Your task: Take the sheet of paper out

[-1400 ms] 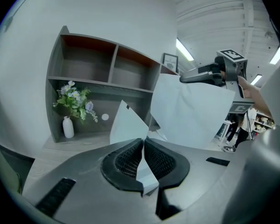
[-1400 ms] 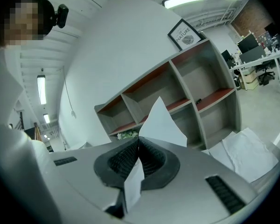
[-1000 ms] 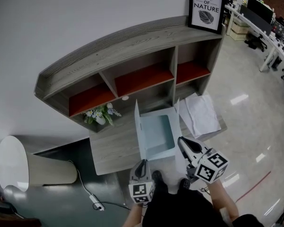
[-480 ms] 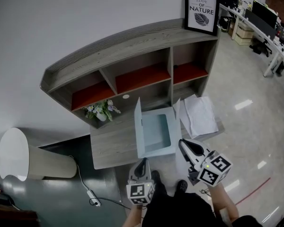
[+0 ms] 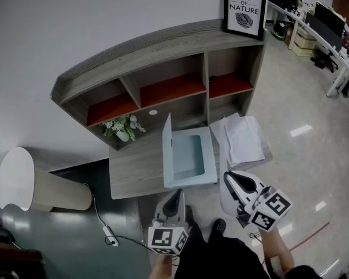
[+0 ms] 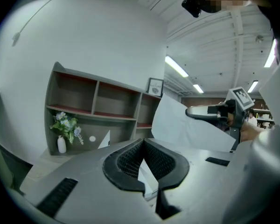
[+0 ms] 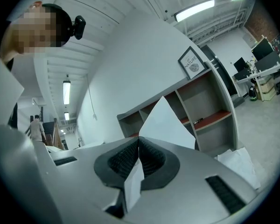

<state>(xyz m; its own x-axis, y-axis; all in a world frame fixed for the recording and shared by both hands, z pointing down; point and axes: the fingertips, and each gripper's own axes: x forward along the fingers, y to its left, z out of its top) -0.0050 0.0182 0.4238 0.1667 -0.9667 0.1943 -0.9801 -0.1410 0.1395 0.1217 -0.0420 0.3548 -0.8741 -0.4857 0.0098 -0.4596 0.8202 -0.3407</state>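
Observation:
Both grippers hang in front of the desk point(image 5: 134, 170), off its near edge. My left gripper point(image 5: 177, 194) is shut, and in the left gripper view point(image 6: 143, 143) a white sliver of paper shows between its pads. My right gripper point(image 5: 227, 177) is shut on the sheet of paper point(image 7: 165, 122), which sticks up out of its jaws point(image 7: 139, 139). From the left gripper view the same sheet point(image 6: 177, 122) spreads across to the right gripper point(image 6: 210, 111). The open light-blue box point(image 5: 189, 156) lies on the desk with its left flap upright.
A loose pile of white papers point(image 5: 241, 139) lies on the desk's right end. Behind stands a curved shelf unit point(image 5: 157, 68) with a flower vase point(image 5: 123, 133) and a framed picture point(image 5: 243, 10). A pale cylinder point(image 5: 23, 185) and a cable point(image 5: 107, 234) are on the floor at left.
Both grippers have risen and drawn back from the box toward the person; their marker cubes look larger. The desk and box have slid slightly left in the view.

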